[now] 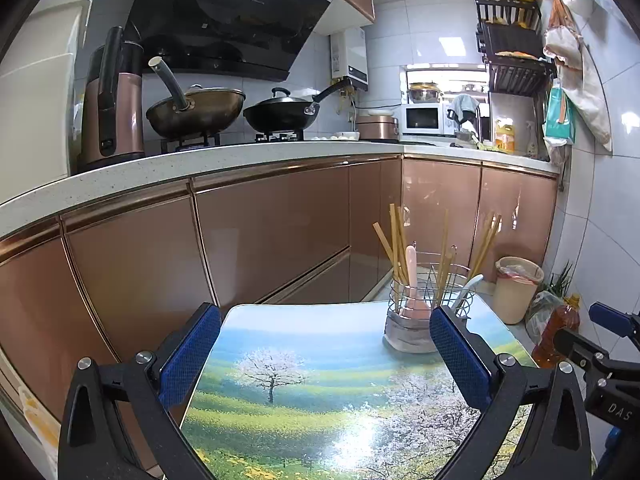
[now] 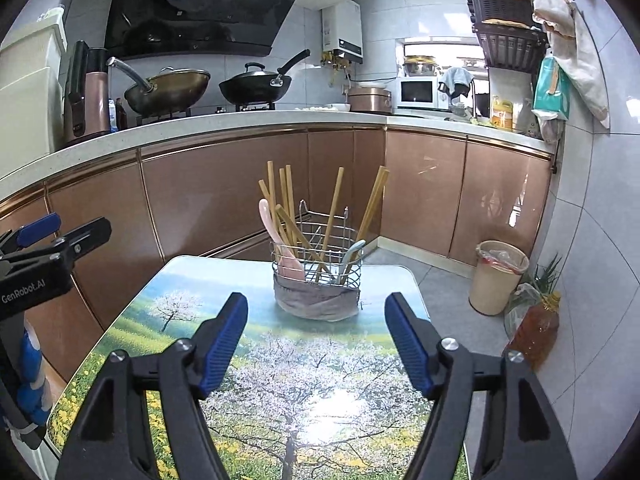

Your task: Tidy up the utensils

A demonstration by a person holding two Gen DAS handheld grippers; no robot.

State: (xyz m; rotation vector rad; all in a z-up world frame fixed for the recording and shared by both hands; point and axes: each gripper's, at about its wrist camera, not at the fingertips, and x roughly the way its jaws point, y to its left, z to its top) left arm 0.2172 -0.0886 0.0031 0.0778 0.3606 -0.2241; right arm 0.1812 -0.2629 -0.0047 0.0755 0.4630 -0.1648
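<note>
A wire utensil holder [image 2: 317, 268] with a grey cloth around its base stands at the far end of a small table printed with blossom trees [image 2: 280, 364]. It holds several wooden chopsticks [image 2: 334, 208], a pink spoon [image 2: 276, 236] and a pale blue spoon [image 2: 352, 254]. It also shows in the left wrist view [image 1: 428, 300], at the table's far right. My left gripper [image 1: 326, 320] is open and empty above the table's near part. My right gripper [image 2: 316, 308] is open and empty, just short of the holder. No loose utensils show on the table.
Copper-coloured cabinets [image 2: 224, 192] and a white counter [image 2: 240, 120] with two woks run behind the table. A beige bin [image 2: 498, 276], a bagged bundle and an oil bottle [image 2: 534, 330] stand on the floor at the right by the tiled wall.
</note>
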